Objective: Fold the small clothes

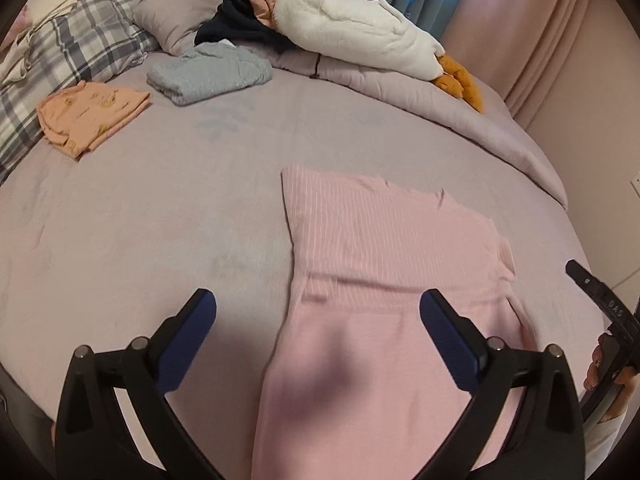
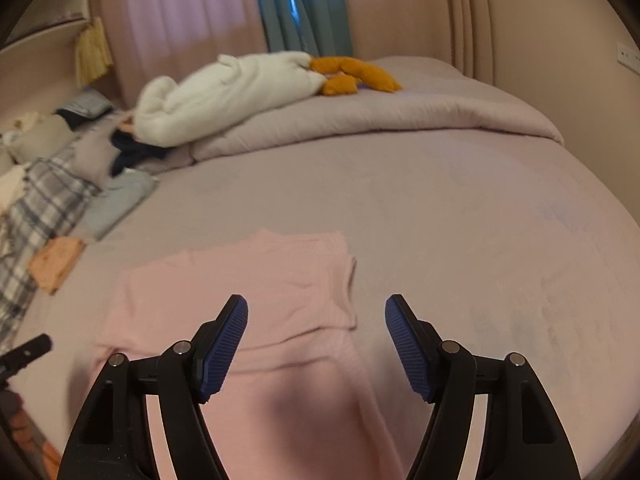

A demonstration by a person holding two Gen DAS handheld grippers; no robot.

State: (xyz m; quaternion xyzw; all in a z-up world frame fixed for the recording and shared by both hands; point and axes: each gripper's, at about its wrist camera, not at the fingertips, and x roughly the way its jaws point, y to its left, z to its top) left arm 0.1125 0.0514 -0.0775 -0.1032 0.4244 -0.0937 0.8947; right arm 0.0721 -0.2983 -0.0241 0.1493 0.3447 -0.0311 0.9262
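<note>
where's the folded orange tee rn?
Left wrist view, far left: the orange tee lies folded on the bed sheet, against the plaid pillow, with the folded grey-blue garment to its right.

Pink striped garment [image 1: 384, 280] lies flat on the bed, partly folded, top layer doubled over its lower half; folded orange piece [image 1: 94, 118] and grey-blue piece [image 1: 208, 74] sit well beyond.

Dim warm indoor light, daylight glowing through the curtains [image 2: 180, 12], soft shadow on the pink garment [image 1: 392, 264], right view blurred, fisheye-bent, dark edges.
</note>
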